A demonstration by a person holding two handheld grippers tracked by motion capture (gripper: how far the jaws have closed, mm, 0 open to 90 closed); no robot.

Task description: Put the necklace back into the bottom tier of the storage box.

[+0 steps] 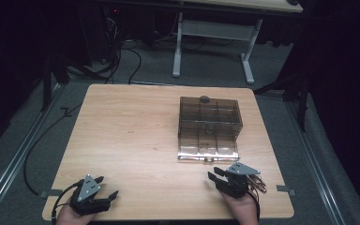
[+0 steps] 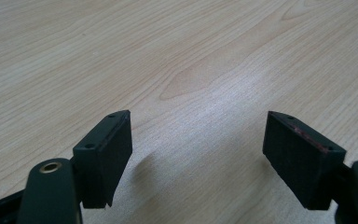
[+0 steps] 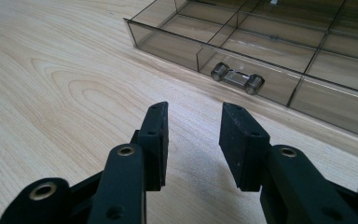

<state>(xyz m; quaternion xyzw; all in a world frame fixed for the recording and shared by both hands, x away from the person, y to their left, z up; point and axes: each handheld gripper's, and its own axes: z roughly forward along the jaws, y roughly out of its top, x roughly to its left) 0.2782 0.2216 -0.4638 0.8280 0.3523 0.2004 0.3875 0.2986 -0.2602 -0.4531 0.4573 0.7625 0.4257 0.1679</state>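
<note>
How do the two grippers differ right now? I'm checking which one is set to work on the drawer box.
The right gripper sits just before the smoky drawer box, aimed at the drawer handle; the left gripper sits far from it at the table's near left corner. The left gripper's jaws gape wider than the right's. Both are open, hold nothing and rest low over the table.

The high view looks forward and down over the whole table [image 1: 136, 140]. Both gripper views skim its wood closely; the right one shares the drawer box [image 3: 279, 42] with it.
</note>
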